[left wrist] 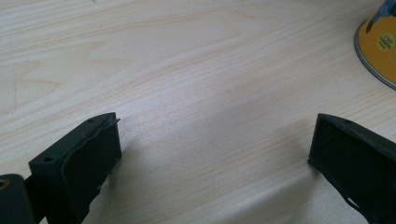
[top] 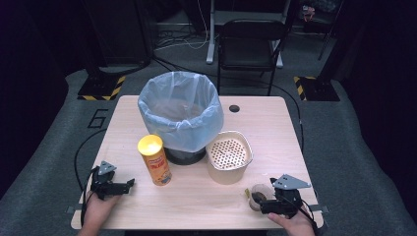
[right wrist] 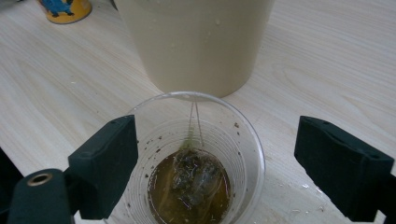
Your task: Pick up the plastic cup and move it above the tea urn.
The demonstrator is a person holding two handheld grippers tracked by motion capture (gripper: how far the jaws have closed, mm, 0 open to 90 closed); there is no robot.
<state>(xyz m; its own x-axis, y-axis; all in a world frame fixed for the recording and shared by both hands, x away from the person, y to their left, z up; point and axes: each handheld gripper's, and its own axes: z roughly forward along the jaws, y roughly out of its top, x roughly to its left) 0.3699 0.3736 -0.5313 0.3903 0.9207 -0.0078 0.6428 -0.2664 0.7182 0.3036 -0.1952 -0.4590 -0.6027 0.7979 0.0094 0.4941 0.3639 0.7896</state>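
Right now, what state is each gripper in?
Left gripper: open, holding nothing, over bare table.
Right gripper: open, jaws on either side of the clear cup with a tea bag, not gripping it.

This looks like a lab or recording studio set up for staged work. Beyond the fingers, the pale wood surface [top: 275,128] stands alone on grey carpet [top: 344,162] in a dark room. Black-and-yellow hazard-striped stand bases [top: 101,88] flank its far corners, cables [top: 182,42] trail over the floor, a black folding chair [top: 248,46] waits behind, and a number 6 [top: 97,118] is marked on the carpet.
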